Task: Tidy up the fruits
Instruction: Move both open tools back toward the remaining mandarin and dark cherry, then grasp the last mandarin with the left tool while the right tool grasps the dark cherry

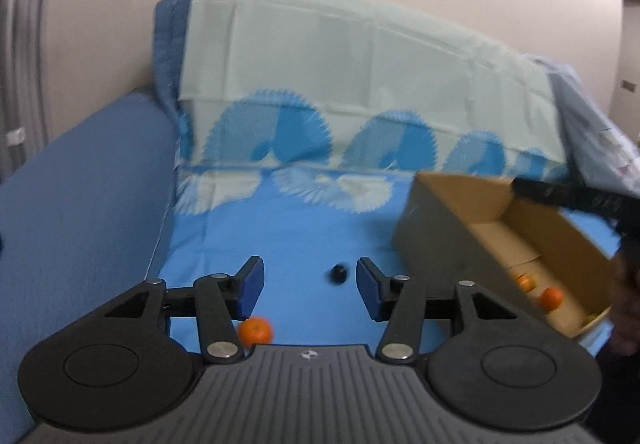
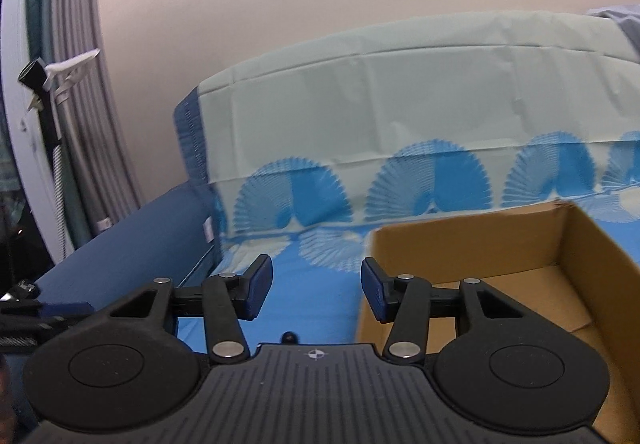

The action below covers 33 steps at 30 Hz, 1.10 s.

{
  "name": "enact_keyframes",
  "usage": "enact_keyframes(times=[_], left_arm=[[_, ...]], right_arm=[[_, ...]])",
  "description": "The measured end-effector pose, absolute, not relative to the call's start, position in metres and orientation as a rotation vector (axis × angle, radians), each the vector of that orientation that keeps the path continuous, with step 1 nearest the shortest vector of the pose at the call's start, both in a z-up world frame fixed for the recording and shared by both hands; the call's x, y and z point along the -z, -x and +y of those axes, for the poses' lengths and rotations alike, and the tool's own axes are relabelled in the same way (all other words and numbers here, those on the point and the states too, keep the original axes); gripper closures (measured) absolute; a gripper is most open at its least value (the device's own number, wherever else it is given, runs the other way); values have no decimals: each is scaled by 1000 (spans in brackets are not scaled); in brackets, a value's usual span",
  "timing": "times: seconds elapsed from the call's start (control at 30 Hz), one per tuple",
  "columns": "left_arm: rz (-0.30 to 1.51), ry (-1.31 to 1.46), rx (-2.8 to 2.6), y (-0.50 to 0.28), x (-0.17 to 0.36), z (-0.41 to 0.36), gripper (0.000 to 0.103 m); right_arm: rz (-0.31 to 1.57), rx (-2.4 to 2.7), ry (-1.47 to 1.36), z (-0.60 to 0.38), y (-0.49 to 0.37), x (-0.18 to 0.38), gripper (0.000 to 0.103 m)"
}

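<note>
My left gripper (image 1: 310,276) hangs open over a blue patterned sheet (image 1: 304,228), nothing between its blue pads. A small dark round fruit (image 1: 339,273) lies on the sheet beyond the pads. An orange (image 1: 256,330) rests under the left finger. A cardboard box (image 1: 440,228) sits tilted at the right with two oranges (image 1: 551,298) inside. A black finger (image 1: 560,196) of my right gripper reaches over the box's far rim. In the right wrist view my right gripper (image 2: 316,276) is open and empty beside the box (image 2: 472,240); the dark fruit (image 2: 289,337) peeks over its body.
The sheet drapes a sofa's seat and backrest (image 1: 360,64). A blue armrest (image 1: 80,204) bounds the left side. A pale wall stands behind, with a curtain (image 2: 72,124) at the far left. Part of the other gripper (image 2: 24,308) shows at the left edge.
</note>
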<state>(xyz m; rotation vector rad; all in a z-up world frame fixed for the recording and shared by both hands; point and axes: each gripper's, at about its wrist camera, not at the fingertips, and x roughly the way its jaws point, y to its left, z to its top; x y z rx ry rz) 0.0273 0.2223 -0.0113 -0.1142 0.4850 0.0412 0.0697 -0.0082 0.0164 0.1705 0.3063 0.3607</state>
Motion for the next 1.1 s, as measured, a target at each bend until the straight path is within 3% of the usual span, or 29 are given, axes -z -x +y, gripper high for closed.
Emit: enact_keyframes(times=[0.17, 0.3, 0.43, 0.9, 0.97, 1.03, 1.1], left_arm=[[554, 103, -102, -44, 42, 227, 48], [556, 89, -84, -52, 48, 226, 49], [551, 99, -105, -57, 51, 231, 56], [706, 158, -143, -101, 80, 251, 53], [729, 147, -157, -109, 87, 251, 50], [743, 147, -157, -115, 93, 249, 49], [741, 141, -153, -119, 97, 244, 49]], right_arm=[[322, -416, -110, 18, -71, -11, 52], [324, -482, -40, 44, -69, -4, 74], [343, -534, 10, 73, -72, 5, 77], [454, -525, -5, 114, -104, 34, 74], [467, -509, -15, 116, -111, 37, 69], [481, -484, -23, 118, -118, 42, 54], [498, -462, -32, 119, -126, 46, 52]])
